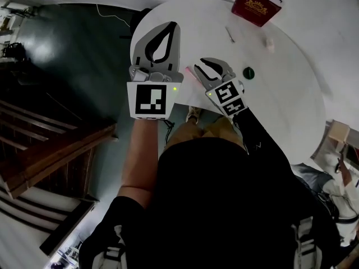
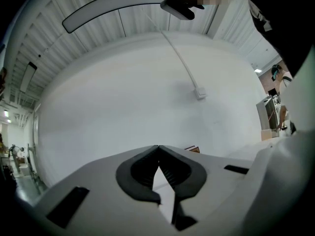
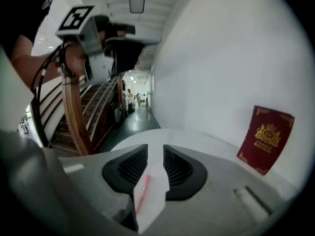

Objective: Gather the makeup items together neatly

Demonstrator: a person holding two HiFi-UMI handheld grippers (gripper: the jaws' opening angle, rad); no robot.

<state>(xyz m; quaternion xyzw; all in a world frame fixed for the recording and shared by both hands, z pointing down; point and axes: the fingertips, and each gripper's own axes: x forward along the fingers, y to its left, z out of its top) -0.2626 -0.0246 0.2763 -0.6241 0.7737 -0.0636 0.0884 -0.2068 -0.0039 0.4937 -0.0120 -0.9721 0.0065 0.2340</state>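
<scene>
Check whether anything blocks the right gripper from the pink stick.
Nothing visible does. The pink stick lies on the white table, showing through the gap between the jaws of the open right gripper.

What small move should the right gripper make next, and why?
Probably lower the right gripper onto the thin pink stick and close: its jaws stand apart, and the stick lies on the white round table in the gap, ungripped.

Pink stick (image 3: 142,191), red/gold book (image 1: 256,3)
</scene>
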